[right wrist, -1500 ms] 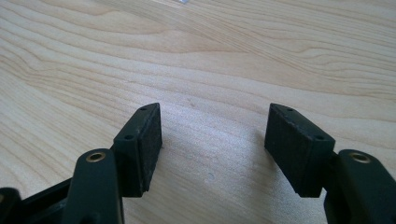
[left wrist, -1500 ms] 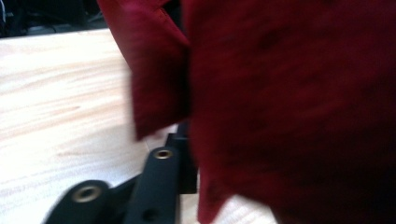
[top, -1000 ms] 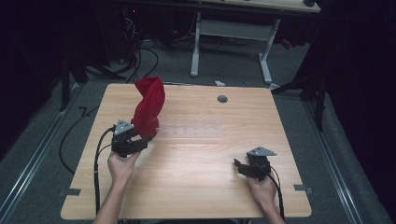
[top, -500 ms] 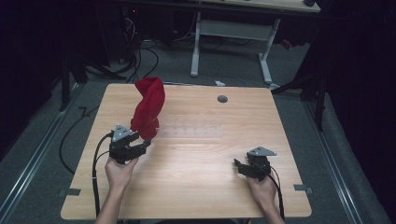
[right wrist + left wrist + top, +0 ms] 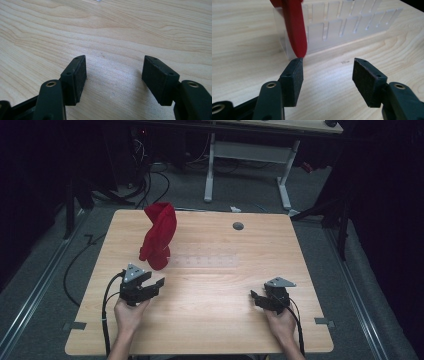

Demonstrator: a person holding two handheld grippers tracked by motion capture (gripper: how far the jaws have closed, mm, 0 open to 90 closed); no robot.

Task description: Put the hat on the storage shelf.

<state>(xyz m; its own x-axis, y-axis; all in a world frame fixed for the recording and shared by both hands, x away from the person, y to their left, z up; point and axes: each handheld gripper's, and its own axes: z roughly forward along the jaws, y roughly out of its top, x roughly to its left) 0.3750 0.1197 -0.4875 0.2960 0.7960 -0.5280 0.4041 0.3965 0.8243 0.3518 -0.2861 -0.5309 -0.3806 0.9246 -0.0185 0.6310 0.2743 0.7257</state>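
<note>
Left claw (image 5: 159, 283), jaws apart, has backed off to 6 o'clock of red cloth (image 5: 159, 236) draped on clear slotted rack (image 5: 342, 27); release looks complete. Right claw (image 5: 255, 298) apart, idle on surface (image 5: 210, 285).

Your left gripper (image 5: 325, 77) view cuts the red cloth (image 5: 295, 30) off at the top edge, so you see just its lower tip ahead of the left jaw. The cloth hides the near-left end of the clear slotted rack (image 5: 342, 32) behind it, and the rack's far end blurs out. In the high view, that rack (image 5: 202, 261) is too faint to make out its slots.
</note>
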